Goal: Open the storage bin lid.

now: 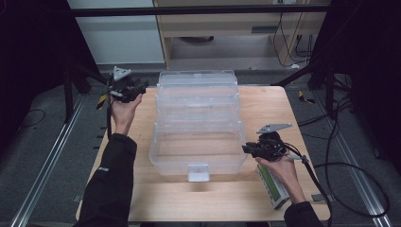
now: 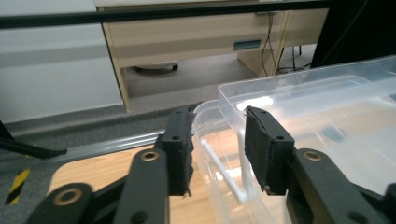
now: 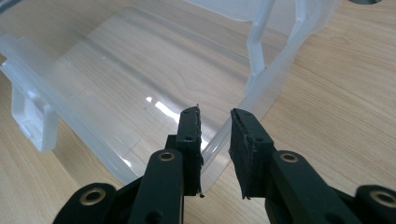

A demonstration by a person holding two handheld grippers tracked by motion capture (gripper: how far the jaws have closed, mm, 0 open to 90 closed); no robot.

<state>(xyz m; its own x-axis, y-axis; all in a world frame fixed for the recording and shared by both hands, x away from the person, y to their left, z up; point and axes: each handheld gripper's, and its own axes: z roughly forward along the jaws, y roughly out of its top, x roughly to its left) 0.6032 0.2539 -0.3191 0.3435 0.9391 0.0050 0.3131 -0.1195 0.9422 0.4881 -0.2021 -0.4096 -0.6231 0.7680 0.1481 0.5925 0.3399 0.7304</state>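
A clear plastic tiered box (image 1: 198, 163) stands opened out on the wooden table (image 1: 265, 109), its upper trays (image 1: 197, 78) stepped back toward the far edge. A white latch (image 1: 198, 172) sits on its front wall. My left gripper (image 1: 142, 87) hovers just left of the far left corner of the top tray (image 2: 303, 79). In the left gripper view its pads (image 2: 268, 144) stand apart and clear of the plastic rim behind them, so the gripper (image 2: 217, 140) is open. My right gripper (image 1: 245, 149) is at the bottom tray's right front corner, and the gripper (image 3: 215, 140) is shut on the clear rim (image 3: 261, 79).
A green and white boxed device (image 1: 273, 189) lies on the table under the right hand. Black cables (image 1: 350, 165) loop on the floor at the right. A pale wooden cabinet (image 1: 227, 23) stands beyond the table. Metal rails (image 1: 42, 175) run along the floor at left.
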